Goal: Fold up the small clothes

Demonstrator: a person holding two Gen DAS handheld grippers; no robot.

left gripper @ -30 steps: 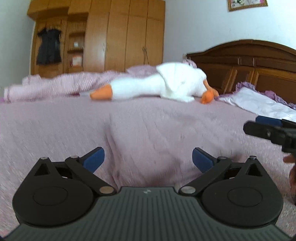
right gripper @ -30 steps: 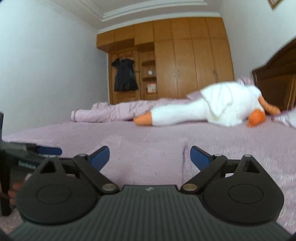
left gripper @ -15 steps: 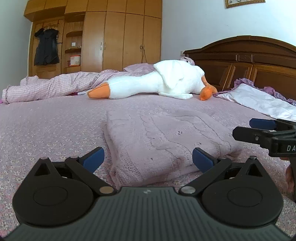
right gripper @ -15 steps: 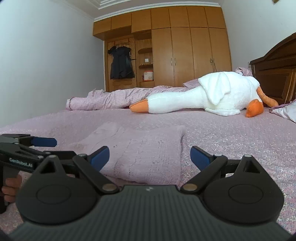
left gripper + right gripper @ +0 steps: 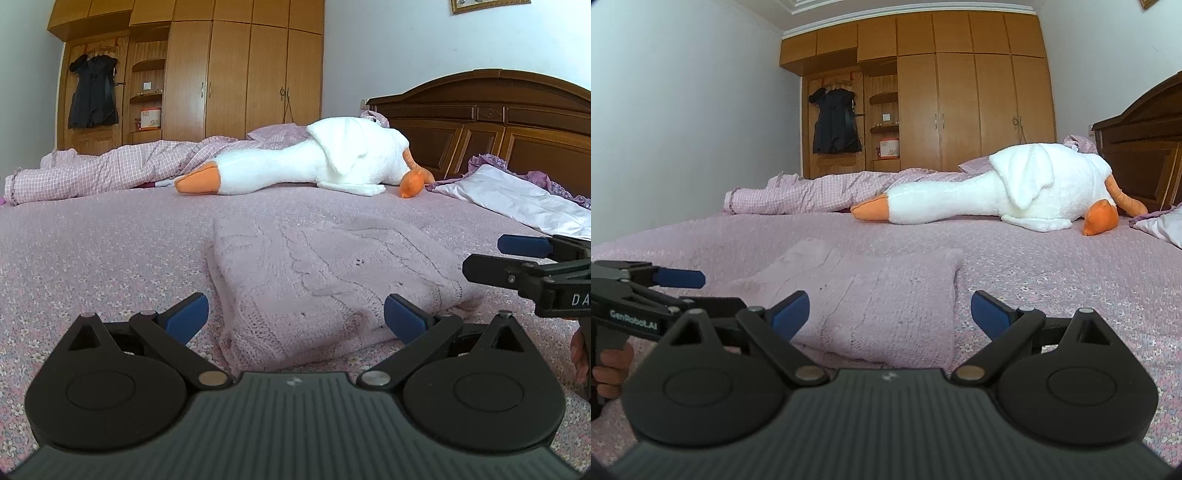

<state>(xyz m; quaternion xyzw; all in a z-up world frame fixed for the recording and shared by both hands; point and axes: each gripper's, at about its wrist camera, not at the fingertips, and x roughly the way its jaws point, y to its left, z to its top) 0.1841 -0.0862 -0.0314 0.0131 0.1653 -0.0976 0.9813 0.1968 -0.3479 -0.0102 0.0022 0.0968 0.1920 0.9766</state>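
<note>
We see a folded pale pink knit sweater (image 5: 325,284) lying flat on the flowered pink bedspread (image 5: 92,258), and we take that sweater as our landmark. Our left gripper (image 5: 295,317) hovers low at the sweater's near edge, its blue-tipped fingers (image 5: 188,314) spread wide apart with nothing between them; one tip sits just off the sweater's near left corner and the other over its near right part. Our right gripper (image 5: 890,314) is likewise held wide apart and empty, at the sweater's near edge as seen from the right wrist view, where the sweater (image 5: 871,295) fills the gap between the tips. In the left wrist view the right gripper (image 5: 535,266) shows just to the right of the sweater, a fingertip of the hand holding it visible below. In the right wrist view the left gripper (image 5: 646,291) lies just left of the sweater, with a hand (image 5: 611,373) on its grip. Well beyond the sweater a white plush goose (image 5: 314,166) with an orange beak lies on its side, a checked pink quilt (image 5: 103,166) behind it, a white pillow (image 5: 517,195) to the sweater's far right near the dark wooden headboard (image 5: 498,122), and a wooden wardrobe (image 5: 229,74) at the far wall
</note>
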